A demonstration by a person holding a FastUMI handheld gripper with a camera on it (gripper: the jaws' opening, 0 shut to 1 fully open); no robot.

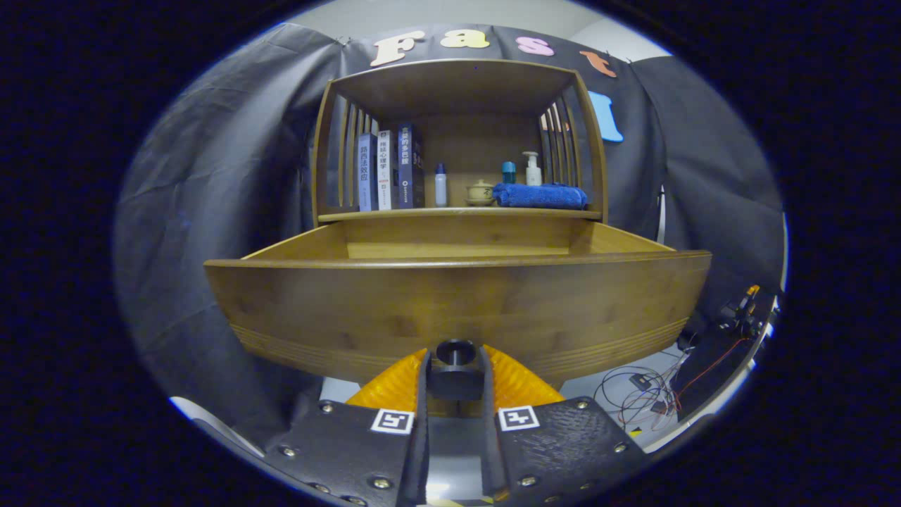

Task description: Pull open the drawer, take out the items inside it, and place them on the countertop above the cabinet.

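Note:
The wooden drawer (457,303) is pulled out toward me, its front panel wide just ahead of the fingers. Its dark round knob (455,352) sits between my fingers, and my gripper (455,370) is shut on that knob. The drawer's inside is hidden below its front rim; only the upper back wall (457,250) shows. Above the drawer lies the countertop (457,213) of the cabinet, under a wooden shelf hood.
On the countertop stand three books (388,171), a small white bottle (440,185), a little teacup (480,192), a folded blue towel (540,196), a teal-capped bottle (508,171) and a pump bottle (533,169). Cables (644,394) lie on the floor, lower right.

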